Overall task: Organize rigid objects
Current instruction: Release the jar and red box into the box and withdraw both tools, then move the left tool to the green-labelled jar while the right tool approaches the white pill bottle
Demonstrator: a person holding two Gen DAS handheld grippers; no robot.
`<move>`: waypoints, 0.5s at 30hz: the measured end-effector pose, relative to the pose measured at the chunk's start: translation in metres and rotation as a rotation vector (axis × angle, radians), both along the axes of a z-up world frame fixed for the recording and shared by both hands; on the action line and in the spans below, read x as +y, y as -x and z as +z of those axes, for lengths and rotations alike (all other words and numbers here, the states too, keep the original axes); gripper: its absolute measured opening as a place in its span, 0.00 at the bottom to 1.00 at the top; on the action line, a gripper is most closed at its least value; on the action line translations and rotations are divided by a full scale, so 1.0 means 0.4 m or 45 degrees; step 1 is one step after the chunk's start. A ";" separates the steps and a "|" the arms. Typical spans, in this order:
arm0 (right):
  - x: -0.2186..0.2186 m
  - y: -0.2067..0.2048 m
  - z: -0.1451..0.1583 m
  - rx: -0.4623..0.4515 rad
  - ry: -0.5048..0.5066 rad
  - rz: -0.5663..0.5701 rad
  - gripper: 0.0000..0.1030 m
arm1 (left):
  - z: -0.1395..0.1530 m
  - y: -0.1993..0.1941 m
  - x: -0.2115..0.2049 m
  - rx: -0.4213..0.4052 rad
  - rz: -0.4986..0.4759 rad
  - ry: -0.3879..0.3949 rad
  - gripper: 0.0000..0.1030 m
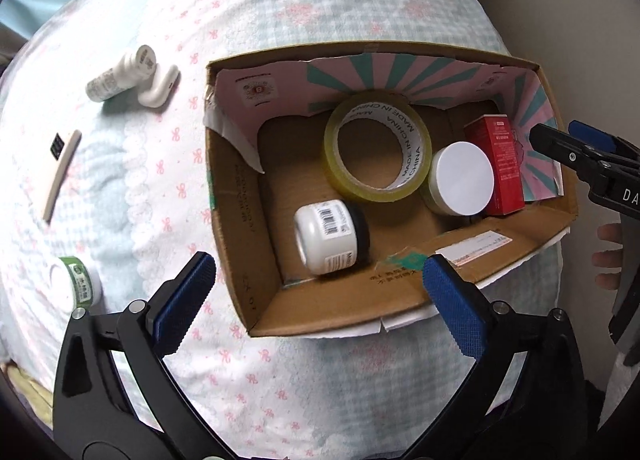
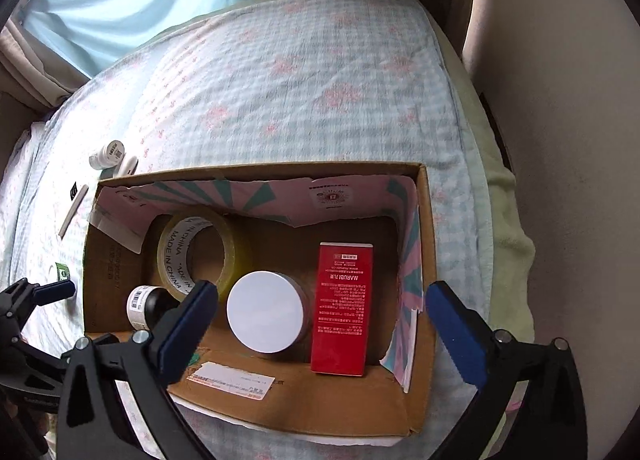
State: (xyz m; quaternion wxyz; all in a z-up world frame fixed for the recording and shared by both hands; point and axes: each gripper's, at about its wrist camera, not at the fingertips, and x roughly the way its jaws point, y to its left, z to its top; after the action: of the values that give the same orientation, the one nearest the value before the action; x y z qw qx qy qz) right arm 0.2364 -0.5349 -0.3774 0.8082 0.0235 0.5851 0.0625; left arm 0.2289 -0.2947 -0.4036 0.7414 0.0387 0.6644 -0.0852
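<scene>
A cardboard box [image 1: 256, 220] sits open on the bed [image 1: 280, 0], filling the middle and right of the left wrist view, its long axis running from left to right across the frame. Inside, a roll of tape [image 1: 378, 148] leans against the far wall with its hole facing up toward the camera. Just right of the roll stands a round jar with a white lid [image 1: 460, 180], and touching that jar on the right is a red carton [image 1: 500, 164], its long axis running from the near wall toward the far wall (in the right wrist view its print reads upside down). A small white jar with a black cap [image 1: 330, 236] lies on its side at the lower left of the box floor, cap pointing right. Outside, in the upper left of the frame, a white bottle [image 1: 120, 78] lies on its side touching a white curved piece [image 1: 160, 86]; below them lies a flat pale stick [image 1: 60, 176], long axis near vertical, and a green-labelled tub [image 1: 76, 282]. The left gripper [image 1: 316, 300] hangs over the near wall, jaws wide apart and empty. The right gripper [image 2: 316, 330] hangs over the box, jaws likewise apart.
</scene>
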 end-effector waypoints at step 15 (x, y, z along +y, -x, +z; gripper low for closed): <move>0.070 0.074 0.233 -0.173 0.031 0.102 1.00 | 0.268 0.081 0.121 -0.197 0.098 0.022 1.00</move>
State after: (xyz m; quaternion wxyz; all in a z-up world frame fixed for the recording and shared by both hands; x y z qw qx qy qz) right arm 0.2066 -0.5069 -0.2840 0.8432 -0.0141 0.5300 0.0892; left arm 0.1963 -0.2461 -0.2965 0.7935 0.0132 0.6055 -0.0593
